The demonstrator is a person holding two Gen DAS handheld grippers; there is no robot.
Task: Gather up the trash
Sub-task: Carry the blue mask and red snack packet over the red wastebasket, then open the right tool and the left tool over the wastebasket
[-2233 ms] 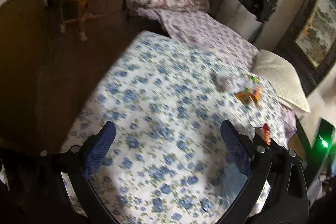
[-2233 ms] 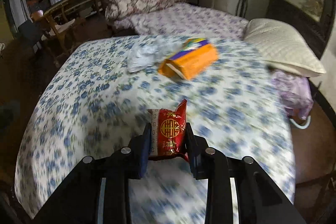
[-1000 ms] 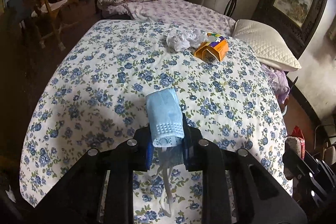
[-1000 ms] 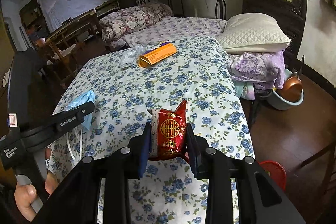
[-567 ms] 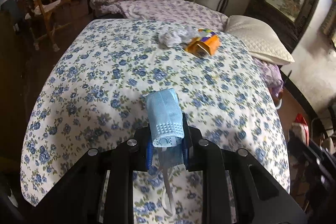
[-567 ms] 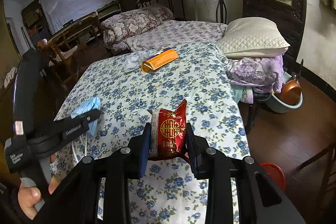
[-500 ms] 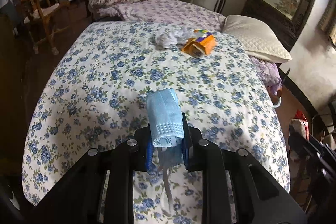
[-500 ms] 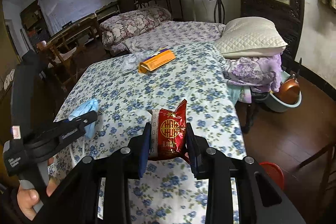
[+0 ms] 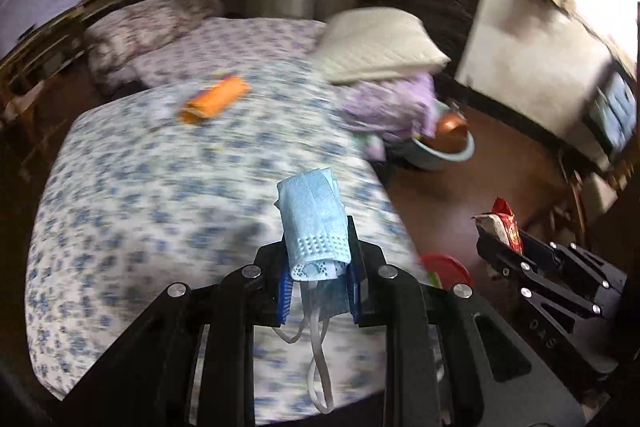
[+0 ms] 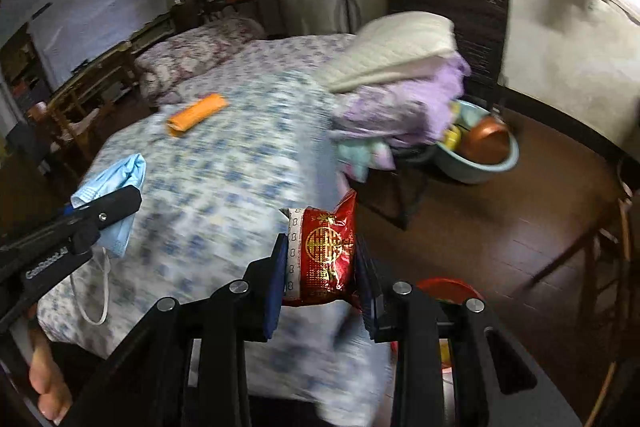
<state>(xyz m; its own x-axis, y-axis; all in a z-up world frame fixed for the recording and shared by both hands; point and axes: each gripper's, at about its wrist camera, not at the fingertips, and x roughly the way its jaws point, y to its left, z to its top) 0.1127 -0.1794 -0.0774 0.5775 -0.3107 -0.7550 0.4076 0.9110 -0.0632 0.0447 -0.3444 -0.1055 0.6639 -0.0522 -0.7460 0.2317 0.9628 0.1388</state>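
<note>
L gripper (image 9: 318, 279) clamps a blue face mask (image 9: 314, 223), ear loops dangling, over the floral bed (image 9: 160, 195) corner. R gripper (image 9: 494, 247) right of bed w/ red snack packet (image 9: 507, 225). Orange box (image 9: 214, 99) on bed's far side.

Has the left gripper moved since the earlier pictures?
Yes. The left gripper, shut on the blue mask, swung right, toward the bed's edge.

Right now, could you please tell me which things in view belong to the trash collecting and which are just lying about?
Part of the job:
- blue face mask, clamped in the left gripper
- red snack wrapper, clamped in the right gripper
- orange carton on the bed
- red bin on the floor

Just lying about:
- white pillow
- purple bedding
- blue basin
</note>
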